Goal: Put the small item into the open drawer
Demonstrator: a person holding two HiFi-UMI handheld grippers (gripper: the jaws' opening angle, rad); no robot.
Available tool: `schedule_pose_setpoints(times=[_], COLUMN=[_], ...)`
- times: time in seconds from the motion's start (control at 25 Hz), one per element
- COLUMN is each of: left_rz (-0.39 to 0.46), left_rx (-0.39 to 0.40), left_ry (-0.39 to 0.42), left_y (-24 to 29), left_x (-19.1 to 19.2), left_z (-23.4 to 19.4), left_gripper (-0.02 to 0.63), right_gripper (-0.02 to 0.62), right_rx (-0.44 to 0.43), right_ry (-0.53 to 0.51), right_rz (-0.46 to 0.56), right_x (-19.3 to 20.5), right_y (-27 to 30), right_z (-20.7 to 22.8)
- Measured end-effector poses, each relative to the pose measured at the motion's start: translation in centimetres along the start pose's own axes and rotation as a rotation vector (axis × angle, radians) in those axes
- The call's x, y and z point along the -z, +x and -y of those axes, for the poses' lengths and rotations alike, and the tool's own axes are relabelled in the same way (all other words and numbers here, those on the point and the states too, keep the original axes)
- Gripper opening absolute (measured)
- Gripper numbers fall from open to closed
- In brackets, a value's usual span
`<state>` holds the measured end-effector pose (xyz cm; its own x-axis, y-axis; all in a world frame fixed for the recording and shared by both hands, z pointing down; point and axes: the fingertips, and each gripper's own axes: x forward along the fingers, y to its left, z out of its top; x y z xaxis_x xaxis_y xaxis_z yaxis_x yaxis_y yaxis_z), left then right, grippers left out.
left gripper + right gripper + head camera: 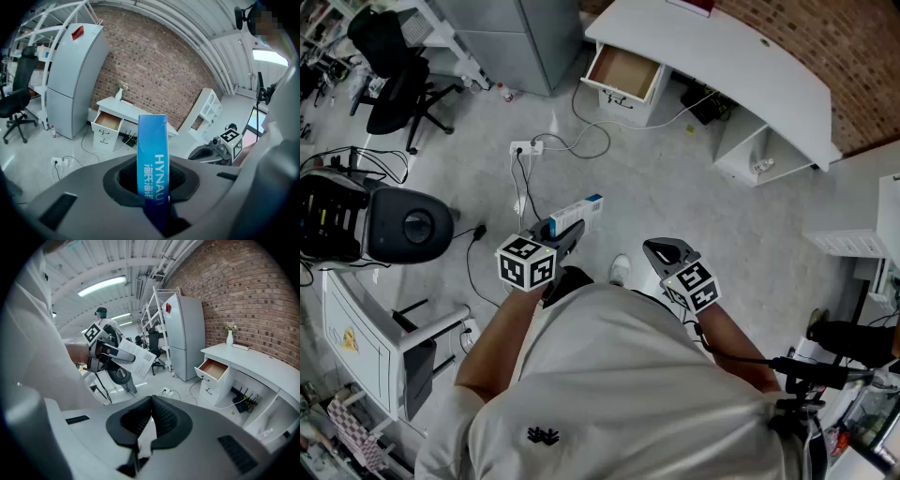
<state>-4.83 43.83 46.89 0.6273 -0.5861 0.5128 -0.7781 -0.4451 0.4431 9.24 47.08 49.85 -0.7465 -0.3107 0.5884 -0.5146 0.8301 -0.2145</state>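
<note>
Small box [578, 214] clamped between jaws of left hand-held gripper [565, 234], projecting forward. Right hand-held gripper [661, 251] positioned to its right, apart. Open drawer [623, 73] located well ahead, under left end of tabletop [750, 66]. Fridge [516, 37] set left of drawer. Power strip [528, 147] laid on floor [675, 197] between box and drawer. Office chair [394, 75] placed far left.
</note>
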Motion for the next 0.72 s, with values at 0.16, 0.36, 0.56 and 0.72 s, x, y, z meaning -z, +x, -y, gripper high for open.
schedule_pose_setpoints(times=[0.16,0.36,0.56,0.72], left_rz=[0.044,0.017,-0.014,-0.057], left_rx=[-0.025,-0.036,0.004,0.058], left_ry=[-0.033,-0.013,0.015,0.049], left_y=[2.4,4.4,7.6,10.2], left_x=[-2.6,-5.5,-9.2,-13.9], left_z=[-1.3,-4.6,-9.8,-15.3], left_gripper=[0.08,0.08,0.08,0.08], right_gripper=[0.029,0.029,0.029,0.029], right_rx=[0.002,0.031,0.11,0.183], right_ry=[-0.008,0.004,0.047,0.102], right_rz=[-0.005,-0.005,-0.01,-0.022], right_x=[-1.0,-2.8,-5.5,-9.7], right_y=[0.6,2.4,5.4,9.0], right_z=[3.6,7.2,11.4,14.3])
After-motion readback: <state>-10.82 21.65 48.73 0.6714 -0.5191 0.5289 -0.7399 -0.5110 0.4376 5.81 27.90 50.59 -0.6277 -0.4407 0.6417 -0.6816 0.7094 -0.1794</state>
